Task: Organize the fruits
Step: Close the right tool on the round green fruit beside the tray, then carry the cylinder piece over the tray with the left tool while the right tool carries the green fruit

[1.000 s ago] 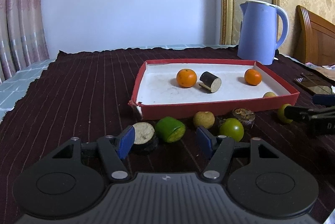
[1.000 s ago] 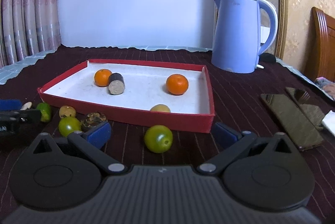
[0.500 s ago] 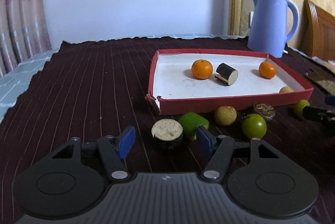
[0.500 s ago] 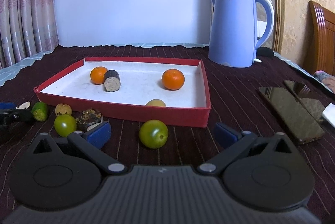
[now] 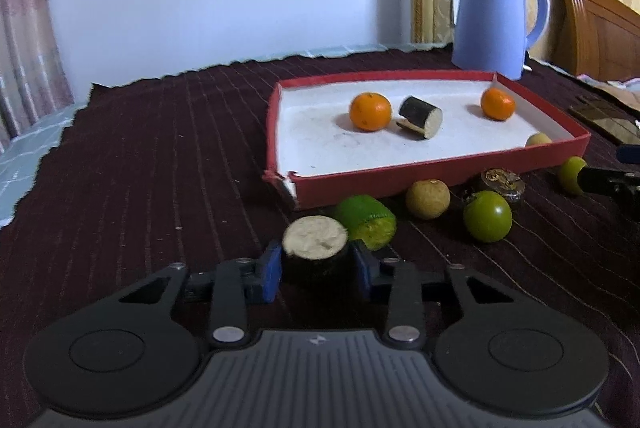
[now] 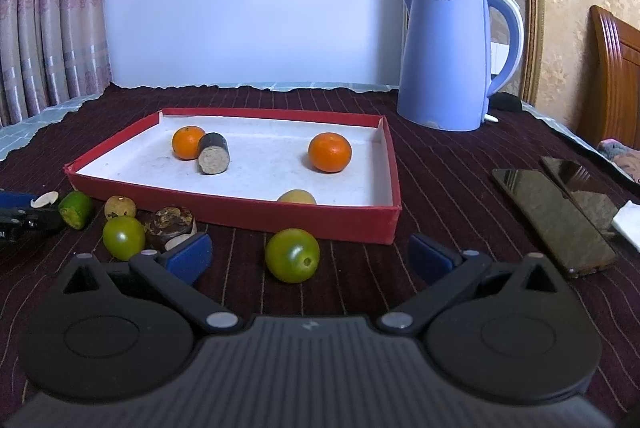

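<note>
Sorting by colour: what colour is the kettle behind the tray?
Light blue kettle, clearest in the right wrist view.

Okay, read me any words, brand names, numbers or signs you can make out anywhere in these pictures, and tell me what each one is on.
Brand mark near the top of the blue kettle: small pale lettering, too faint and blurred to read.
Small white emblem on the right gripper body, and another on the left gripper body: logos, not letters.
Red tray, phones and fruit: no text visible.
</note>
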The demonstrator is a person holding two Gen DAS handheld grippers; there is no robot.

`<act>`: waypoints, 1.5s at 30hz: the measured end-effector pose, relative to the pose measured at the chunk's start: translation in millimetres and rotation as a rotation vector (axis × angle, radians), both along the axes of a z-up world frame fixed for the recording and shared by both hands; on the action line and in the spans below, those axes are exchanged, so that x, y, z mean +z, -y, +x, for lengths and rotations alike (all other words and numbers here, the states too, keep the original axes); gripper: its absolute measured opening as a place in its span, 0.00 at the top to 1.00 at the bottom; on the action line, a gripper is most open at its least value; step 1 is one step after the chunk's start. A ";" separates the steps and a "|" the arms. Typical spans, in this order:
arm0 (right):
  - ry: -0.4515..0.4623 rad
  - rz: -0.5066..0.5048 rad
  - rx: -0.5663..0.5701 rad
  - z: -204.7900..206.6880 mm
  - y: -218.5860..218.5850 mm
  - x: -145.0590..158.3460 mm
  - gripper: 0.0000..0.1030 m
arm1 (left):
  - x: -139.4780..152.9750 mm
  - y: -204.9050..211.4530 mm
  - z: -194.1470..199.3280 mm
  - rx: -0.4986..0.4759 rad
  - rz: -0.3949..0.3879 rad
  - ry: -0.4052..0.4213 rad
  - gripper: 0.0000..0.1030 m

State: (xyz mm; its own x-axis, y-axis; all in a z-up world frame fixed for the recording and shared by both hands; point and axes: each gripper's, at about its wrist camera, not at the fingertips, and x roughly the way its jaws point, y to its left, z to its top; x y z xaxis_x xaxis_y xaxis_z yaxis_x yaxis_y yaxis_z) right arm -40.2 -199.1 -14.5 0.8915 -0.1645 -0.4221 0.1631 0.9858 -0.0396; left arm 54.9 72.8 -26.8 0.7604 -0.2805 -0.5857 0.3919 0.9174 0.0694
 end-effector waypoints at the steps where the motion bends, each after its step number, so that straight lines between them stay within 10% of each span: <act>1: -0.002 0.001 0.000 -0.3 0.8 0.0 0.00 | -0.6 1.5 3.1 0.004 -0.001 -0.007 0.65; 9: -0.046 -0.043 0.013 -0.8 8.8 -0.8 0.03 | 1.3 -1.1 1.4 0.060 -0.040 -0.011 0.68; 22: -0.146 -0.019 0.115 28.9 4.7 -7.9 0.72 | 11.3 3.7 -16.5 0.087 -0.035 0.043 0.68; 45: 0.020 0.032 0.031 -7.5 -1.3 21.6 0.71 | 37.4 89.6 -36.0 0.027 -0.087 0.052 0.68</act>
State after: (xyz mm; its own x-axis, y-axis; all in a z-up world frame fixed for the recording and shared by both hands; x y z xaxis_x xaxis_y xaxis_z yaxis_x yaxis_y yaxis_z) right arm -47.7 -197.7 7.1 0.9041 -0.1234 -0.4091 0.1330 0.9911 -0.0052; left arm 19.0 -16.8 10.6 0.7973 -0.3074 -0.5194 0.3648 0.9310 0.0090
